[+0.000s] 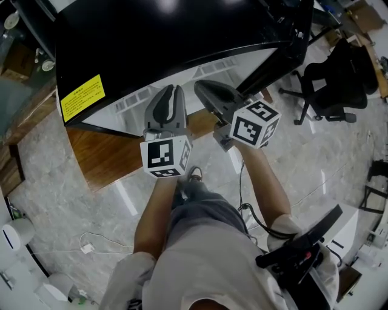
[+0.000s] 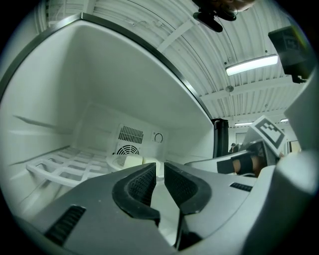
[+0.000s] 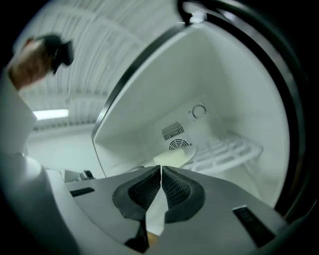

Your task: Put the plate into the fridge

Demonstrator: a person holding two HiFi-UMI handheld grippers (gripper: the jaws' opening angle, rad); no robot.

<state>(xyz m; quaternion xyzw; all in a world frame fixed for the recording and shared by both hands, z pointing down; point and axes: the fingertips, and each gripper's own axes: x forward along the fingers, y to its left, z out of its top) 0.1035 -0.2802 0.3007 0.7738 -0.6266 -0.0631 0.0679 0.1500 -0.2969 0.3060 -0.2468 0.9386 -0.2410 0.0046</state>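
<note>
Facing open fridge (image 2: pixel 99 89), left gripper (image 2: pixel 159 169) narrowly parted, empty; right gripper (image 3: pixel 160 174) pressed closed, empty. Plate (image 2: pixel 122 161) already inside near back wall; best back out level, clear of rack (image 2: pixel 65 167).

A black office chair (image 1: pixel 330 85) stood off to my right on the pale marble floor (image 1: pixel 54 200), with cardboard boxes (image 1: pixel 367 15) beyond it. A wooden platform (image 1: pixel 112 154) lay to my left, and a white cable (image 1: pixel 88 247) with a small adapter trailed across the floor well apart from it. Overhead, a strip light (image 2: pixel 251 64) glowed.
</note>
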